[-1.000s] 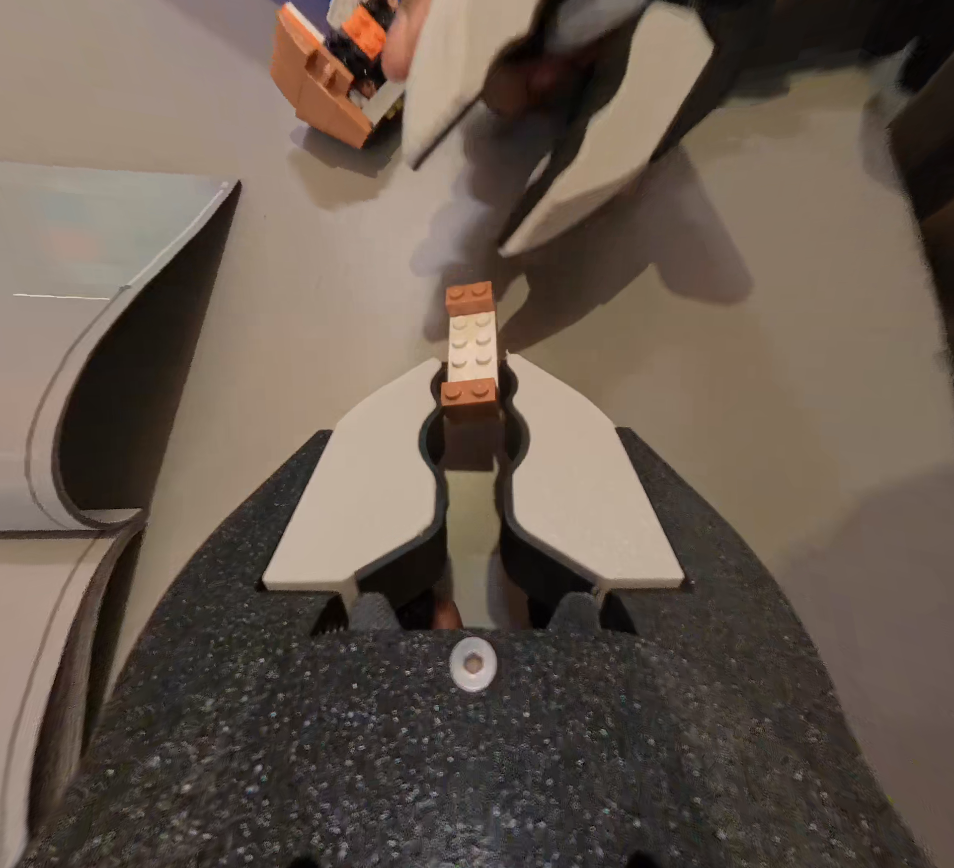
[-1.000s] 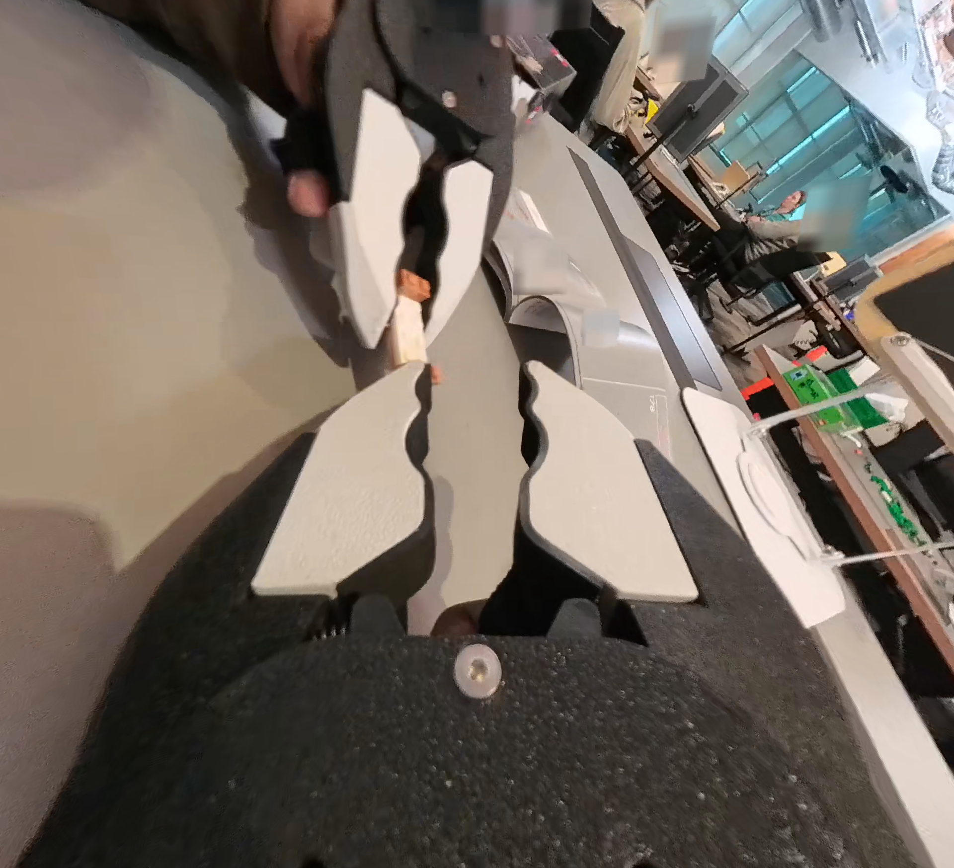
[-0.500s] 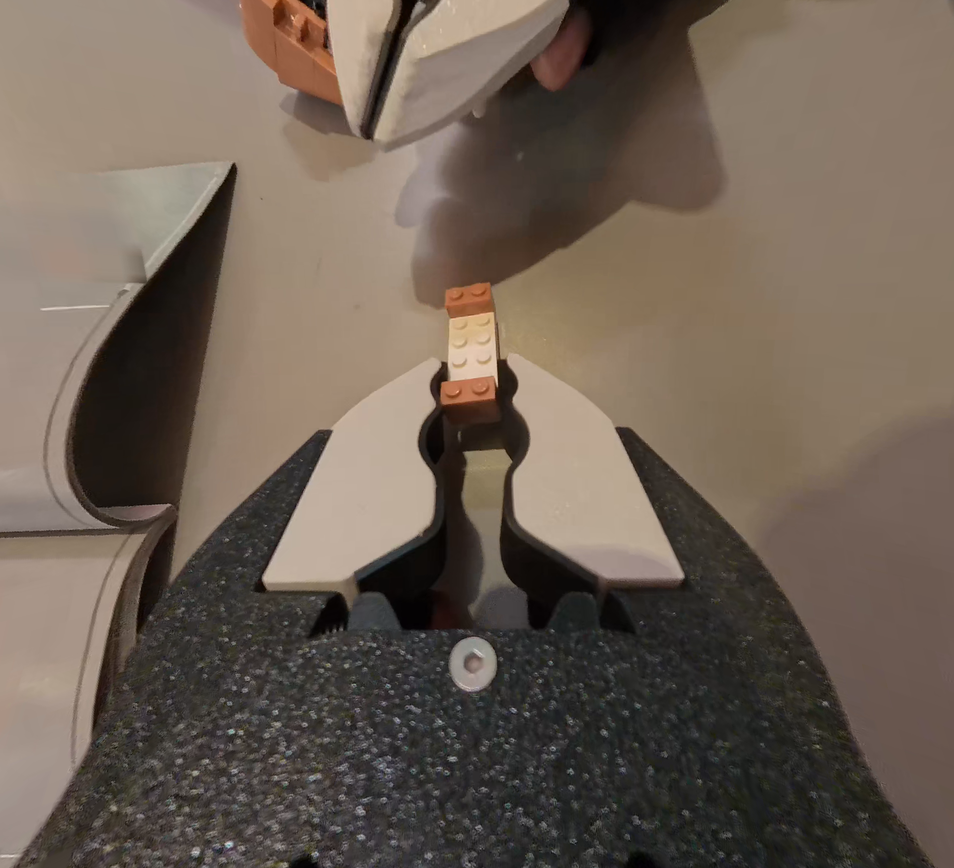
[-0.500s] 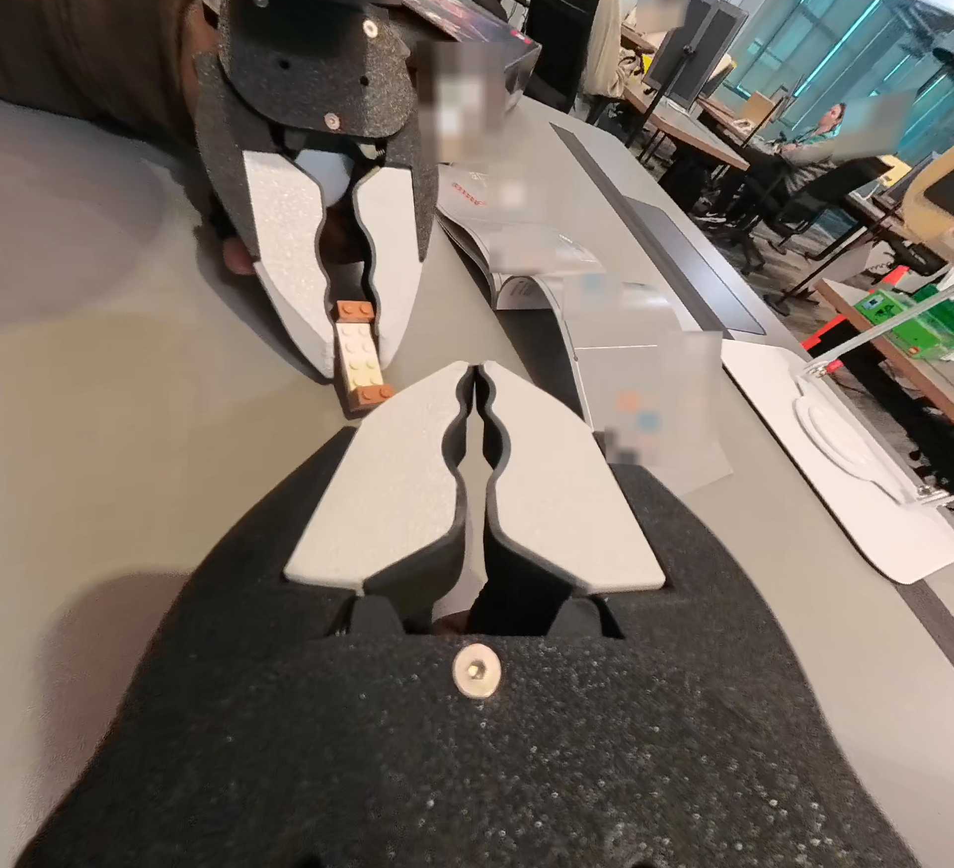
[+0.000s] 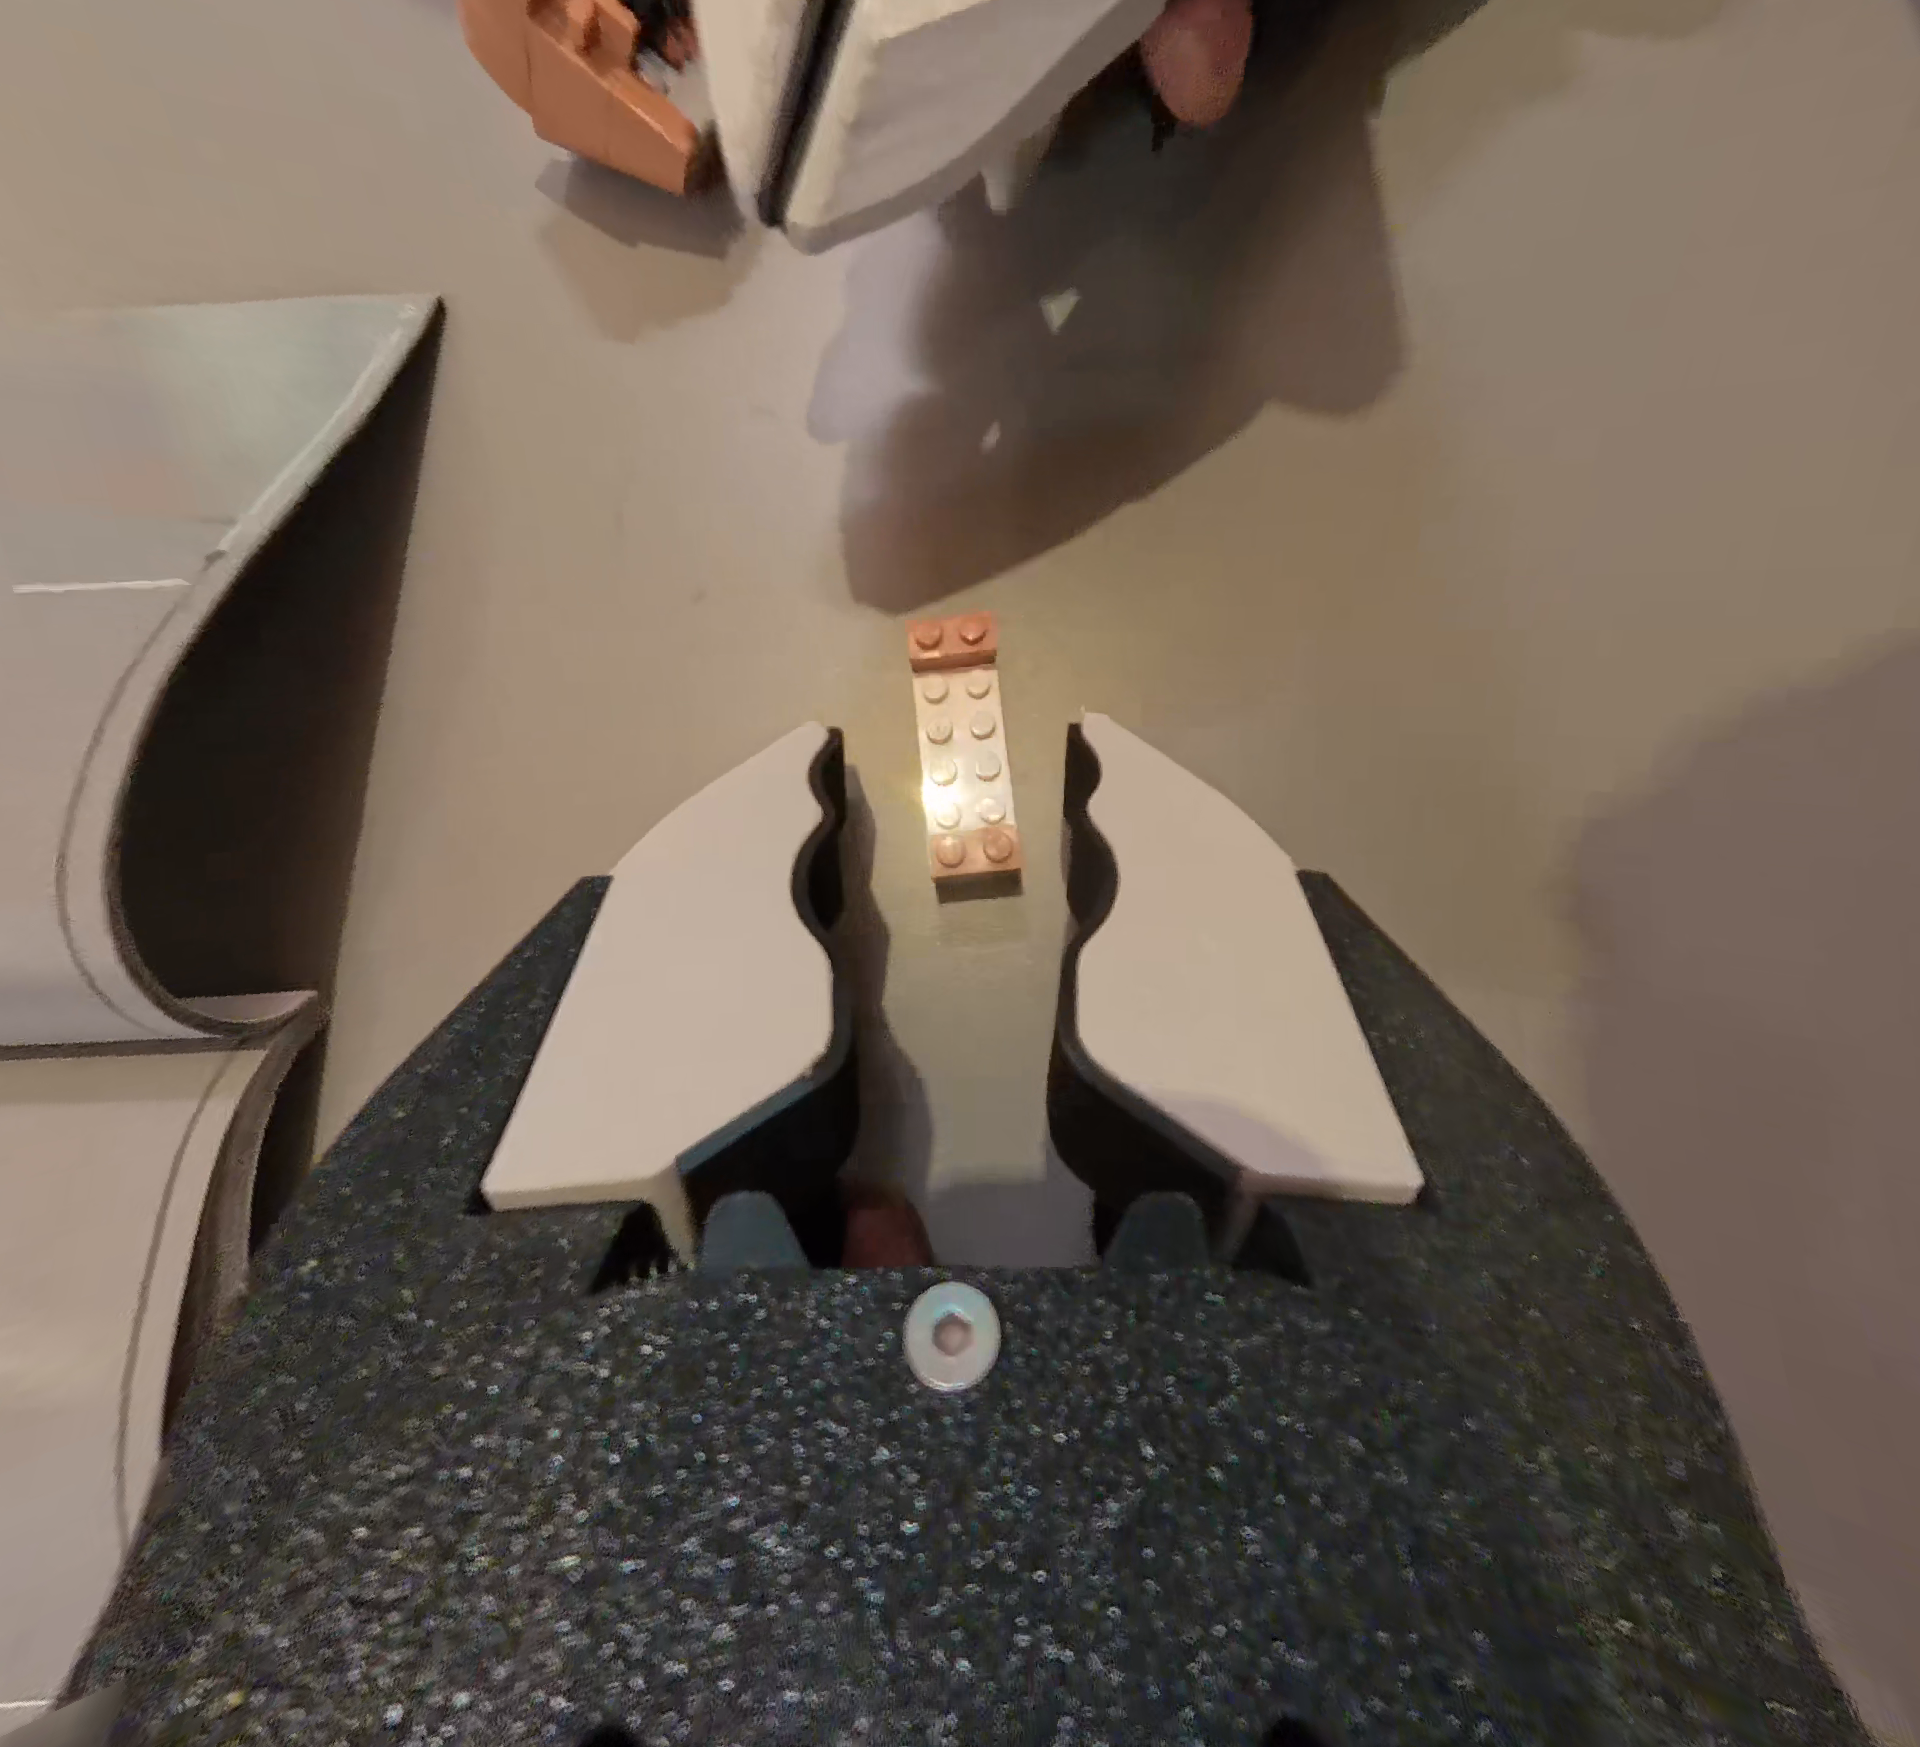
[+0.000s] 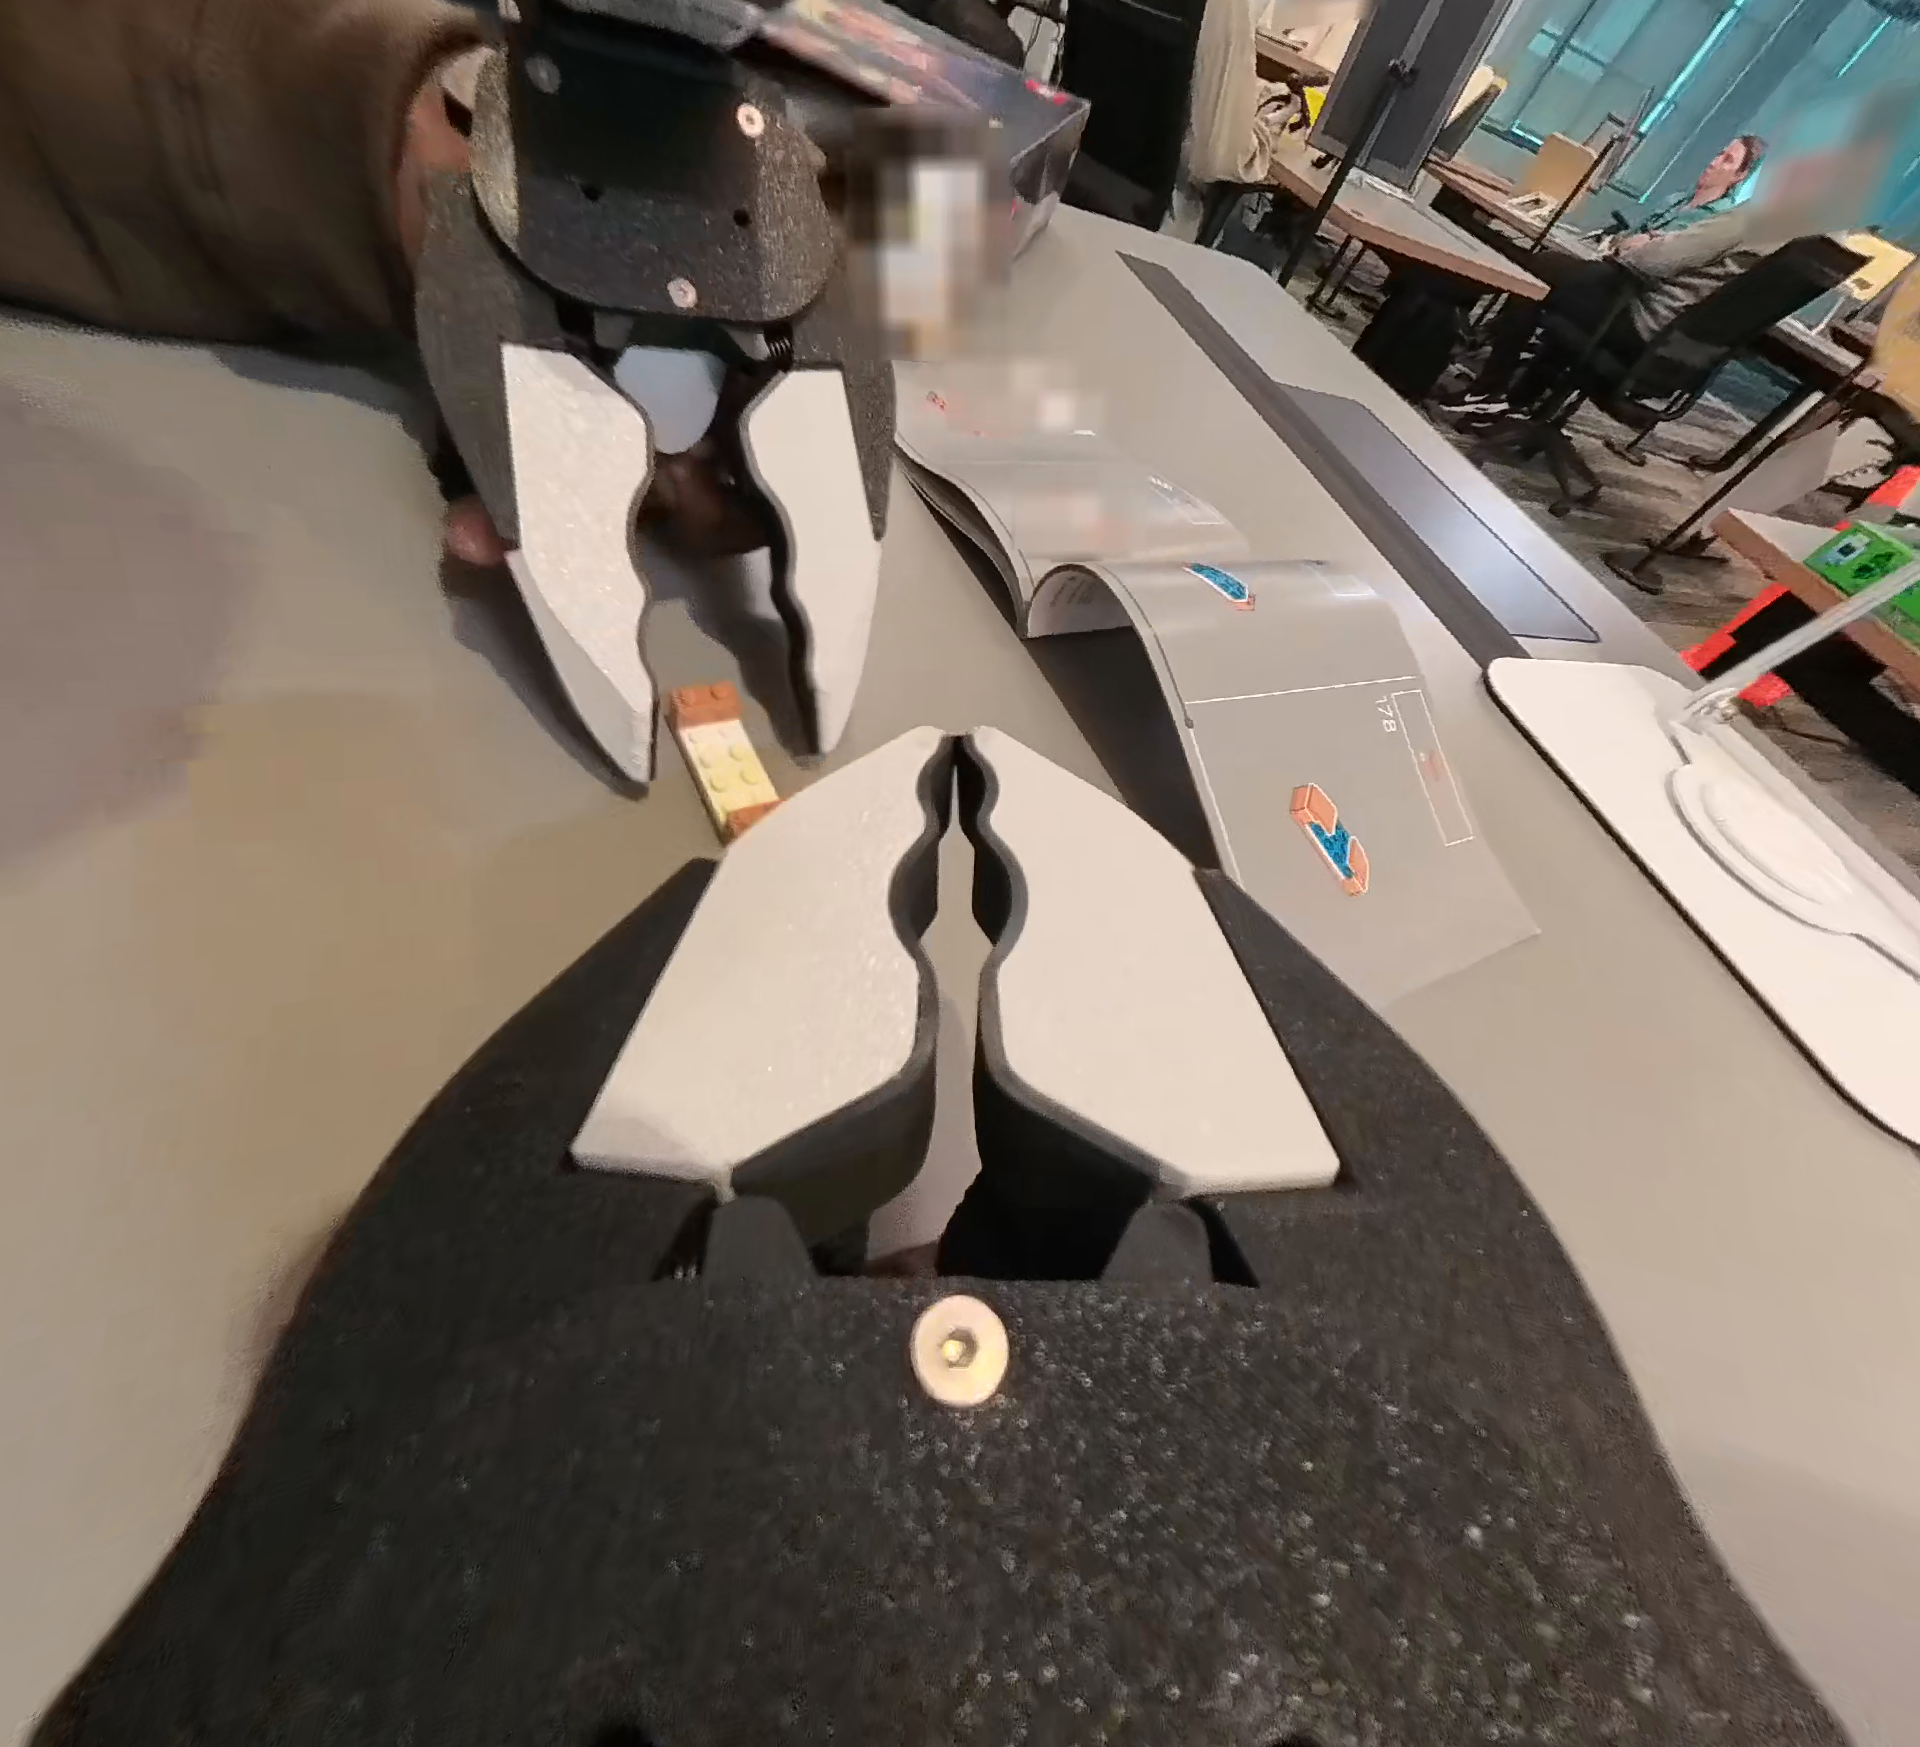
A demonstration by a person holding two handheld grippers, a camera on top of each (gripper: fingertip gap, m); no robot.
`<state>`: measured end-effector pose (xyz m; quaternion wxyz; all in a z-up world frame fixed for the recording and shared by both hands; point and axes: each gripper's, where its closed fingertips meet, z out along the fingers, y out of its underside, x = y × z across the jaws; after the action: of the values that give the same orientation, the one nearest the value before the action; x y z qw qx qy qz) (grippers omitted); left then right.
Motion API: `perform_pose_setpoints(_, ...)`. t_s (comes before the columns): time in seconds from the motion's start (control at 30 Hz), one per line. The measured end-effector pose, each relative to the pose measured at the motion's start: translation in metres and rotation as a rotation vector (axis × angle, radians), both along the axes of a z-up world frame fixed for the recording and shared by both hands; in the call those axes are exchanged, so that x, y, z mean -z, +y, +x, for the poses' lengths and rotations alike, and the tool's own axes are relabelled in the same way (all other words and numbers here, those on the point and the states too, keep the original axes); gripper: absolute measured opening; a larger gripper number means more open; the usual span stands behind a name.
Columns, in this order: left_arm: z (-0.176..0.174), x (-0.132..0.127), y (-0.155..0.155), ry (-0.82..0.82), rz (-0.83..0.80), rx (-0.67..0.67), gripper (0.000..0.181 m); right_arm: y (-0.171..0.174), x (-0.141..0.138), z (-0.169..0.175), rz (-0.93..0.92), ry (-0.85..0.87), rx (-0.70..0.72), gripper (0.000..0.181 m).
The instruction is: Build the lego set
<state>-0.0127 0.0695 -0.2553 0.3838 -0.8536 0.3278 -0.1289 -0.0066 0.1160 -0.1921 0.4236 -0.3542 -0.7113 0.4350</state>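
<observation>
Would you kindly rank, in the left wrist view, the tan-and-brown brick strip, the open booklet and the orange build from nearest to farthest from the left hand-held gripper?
From the left hand-held gripper:
1. Brick strip: lying on the table between its open fingers.
2. Booklet: off to the left.
3. Orange build: farthest, top left, partly behind the right hand-held gripper.

Grey table (image 6: 260, 918), white mat (image 6: 1621, 824)
</observation>
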Motion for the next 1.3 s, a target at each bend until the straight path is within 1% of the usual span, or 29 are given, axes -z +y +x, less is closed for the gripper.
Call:
perform_pose_setpoints(0.17,0.004,-0.034,0.010,-0.116,0.176,-0.005,0.043,0.000,-0.030,0.012,-0.070,0.034,0.004,0.000)
perform_pose_setpoints(0.23,0.002,-0.041,0.014,-0.122,0.231,-0.013,0.042,0.011,-0.047,0.022,-0.021,0.031,0.039,0.000)
perform_pose_setpoints(0.27,0.001,-0.042,0.015,-0.119,0.247,-0.019,0.042,0.021,-0.055,0.030,0.032,0.008,0.060,0.000)
perform_pose_setpoints(0.3,0.000,-0.042,0.017,-0.115,0.252,-0.023,0.042,0.039,-0.062,0.040,0.112,-0.019,0.104,0.002)
perform_pose_setpoints(0.33,-0.001,-0.041,0.017,-0.113,0.252,-0.026,0.042,0.063,-0.070,0.051,0.209,-0.046,0.158,0.004)
perform_pose_setpoints(0.4,-0.002,-0.040,0.018,-0.108,0.248,-0.029,0.041,0.120,-0.074,0.077,0.425,-0.189,0.225,0.010)
perform_pose_setpoints(0.47,-0.002,-0.038,0.017,-0.092,0.249,-0.025,0.041,0.201,-0.075,0.102,0.724,-0.340,0.305,0.013)
perform_pose_setpoints(0.5,-0.002,-0.038,0.017,-0.082,0.251,-0.023,0.041,0.241,-0.071,0.113,0.862,-0.425,0.300,0.017)
perform_pose_setpoints(0.53,-0.001,-0.038,0.017,-0.075,0.254,-0.022,0.041,0.277,-0.064,0.122,0.963,-0.508,0.274,0.018)
perform_pose_setpoints(0.6,0.000,-0.038,0.017,-0.072,0.256,-0.020,0.041,0.337,-0.043,0.132,1.076,-0.644,0.183,0.021)
perform_pose_setpoints(0.67,0.000,-0.037,0.017,-0.061,0.259,-0.021,0.040,0.374,-0.016,0.135,1.121,-0.762,0.063,0.022)
perform_pose_setpoints(0.77,-0.002,-0.032,0.018,-0.042,0.251,-0.025,0.040,0.415,0.020,0.141,1.228,-0.961,-0.064,0.022)
perform_pose_setpoints(0.83,-0.002,-0.029,0.019,-0.034,0.249,-0.026,0.039,0.433,0.036,0.147,1.270,-1.065,-0.122,0.022)
perform_pose_setpoints(0.9,-0.002,-0.026,0.019,-0.032,0.240,-0.025,0.039,0.443,0.047,0.152,1.289,-1.128,-0.160,0.022)
perform_pose_setpoints(1.07,-0.003,-0.025,0.020,-0.052,0.229,-0.026,0.038,0.450,0.070,0.157,1.356,-1.182,-0.234,0.025)
perform_pose_setpoints(1.1,-0.003,-0.026,0.020,-0.058,0.230,-0.028,0.038,0.452,0.070,0.156,1.375,-1.192,-0.237,0.019)
perform_pose_setpoints(1.13,-0.004,-0.027,0.020,-0.063,0.232,-0.030,0.038,0.452,0.070,0.155,1.370,-1.203,-0.234,0.018)
perform_pose_setpoints(1.2,-0.006,-0.027,0.020,-0.064,0.232,-0.037,0.038,0.452,0.071,0.155,1.347,-1.222,-0.235,0.012)
perform_pose_setpoints(1.3,-0.006,-0.029,0.019,-0.058,0.236,-0.040,0.037,0.451,0.071,0.155,1.341,-1.223,-0.232,0.012)
